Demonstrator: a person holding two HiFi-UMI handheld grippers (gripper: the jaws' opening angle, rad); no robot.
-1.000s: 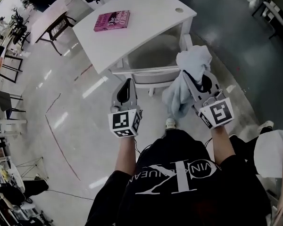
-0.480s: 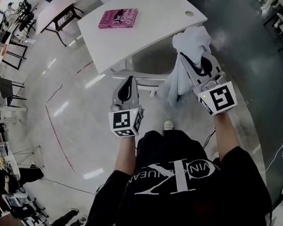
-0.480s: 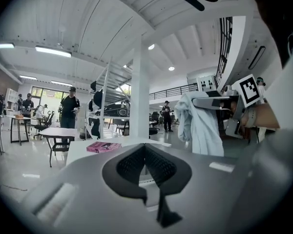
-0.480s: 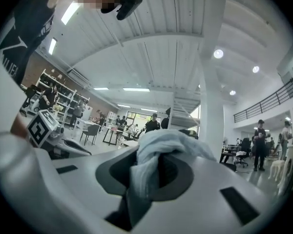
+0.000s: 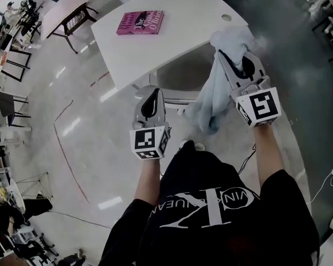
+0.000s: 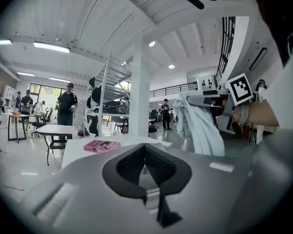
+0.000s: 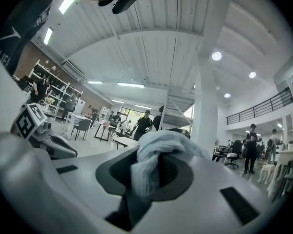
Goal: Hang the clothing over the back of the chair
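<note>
Glossy grey floor (image 5: 83, 126) all round; nearest me the left tool (image 5: 150, 96) is pinched together on nothing, while the right tool (image 5: 228, 60) is clamped on the clothing (image 5: 211, 101), a soft crumpled pale-blue piece dangling toward 7 o'clock. Then the chair back (image 5: 177, 95), a smooth white rail running 9-to-3, sits at roughly 8 o'clock from the right tool, just beside the hanging fabric, so I'd guess that hand does the draping. Past it at 12 is the white tabletop (image 5: 177, 35) with a pink book (image 5: 140, 22).
</note>
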